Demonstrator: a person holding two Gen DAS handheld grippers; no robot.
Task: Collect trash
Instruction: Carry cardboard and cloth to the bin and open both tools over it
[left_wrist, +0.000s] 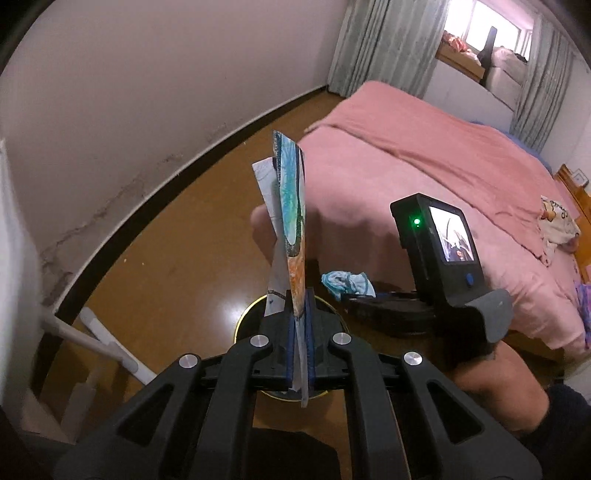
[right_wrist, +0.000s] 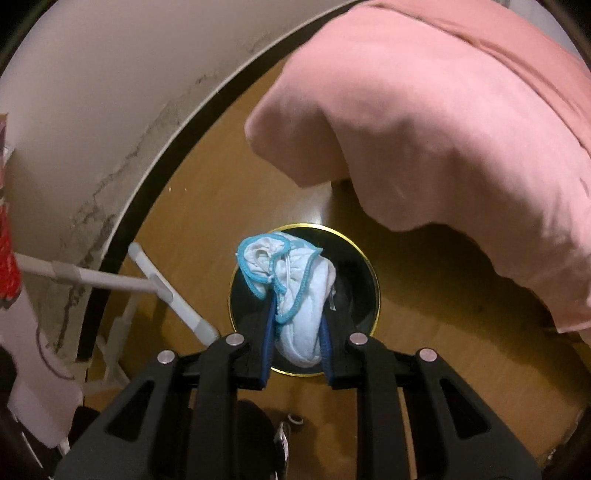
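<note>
Your left gripper (left_wrist: 300, 295) is clamped on a flat printed wrapper (left_wrist: 291, 206), which stands up stiffly from the pads with a white paper scrap (left_wrist: 266, 192) pinched in beside it. Your right gripper (right_wrist: 297, 325) is clamped on a crumpled white cloth with blue edging (right_wrist: 291, 280); it also shows in the left view as a small blue-white wad (left_wrist: 347, 282).

Both loads hang over a round black bin with a gold rim (right_wrist: 373, 280) that stands on the wooden floor (right_wrist: 221, 177), near the corner of the bed under its pink blanket (right_wrist: 443, 110).

The wrapper looks light and thin, likely slick, and stiff enough to hold its shape; you hold it at its lower edge, which seems sound. It may flutter or slide sideways when let go, so lower it close to the bin mouth first.

The cloth looks soft and light, and a fold or its elastic hem could snag on a pad. You hold it across the bunched middle; spread the jaws wide so it drops free.
</note>
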